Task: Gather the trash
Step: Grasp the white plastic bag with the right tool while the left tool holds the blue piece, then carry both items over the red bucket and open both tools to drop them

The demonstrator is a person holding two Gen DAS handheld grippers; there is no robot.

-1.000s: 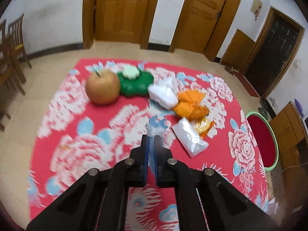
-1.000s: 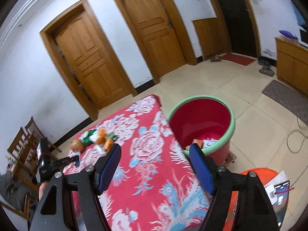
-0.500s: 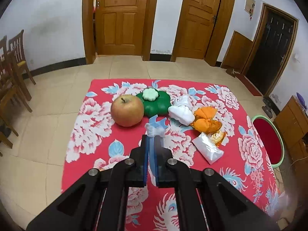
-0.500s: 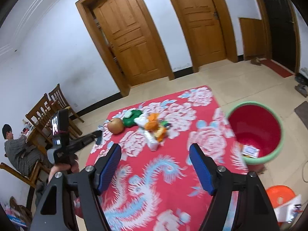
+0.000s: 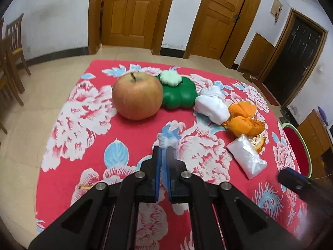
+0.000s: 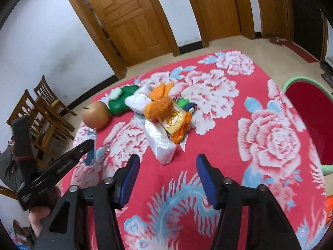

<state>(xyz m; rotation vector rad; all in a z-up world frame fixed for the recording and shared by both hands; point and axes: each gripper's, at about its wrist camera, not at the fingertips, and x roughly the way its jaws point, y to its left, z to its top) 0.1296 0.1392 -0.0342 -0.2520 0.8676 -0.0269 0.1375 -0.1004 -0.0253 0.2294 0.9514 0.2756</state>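
Observation:
On the red flowered tablecloth (image 5: 87,125) lie a clear plastic bag (image 5: 246,159), an orange snack wrapper (image 5: 243,118) and a crumpled white tissue (image 5: 211,106). My left gripper (image 5: 164,152) is shut, with a small clear scrap of plastic (image 5: 166,141) at its fingertips, above the cloth in front of the apple (image 5: 137,95). My right gripper (image 6: 167,165) is open and empty, just short of the clear plastic bag (image 6: 160,143). The orange wrapper (image 6: 168,112) and tissue (image 6: 138,102) lie beyond it. The left gripper shows in the right wrist view (image 6: 90,152).
A green pumpkin-shaped toy (image 5: 179,93) sits behind the apple (image 6: 95,114). A red bin with a green rim (image 6: 310,116) stands at the table's right edge, also seen in the left wrist view (image 5: 296,145). Wooden chairs (image 6: 41,108) stand at the left. Wooden doors line the far wall.
My right gripper has swung from the bin to the trash pile and come down close to the clear bag. My left gripper moved closer to the apple, still shut.

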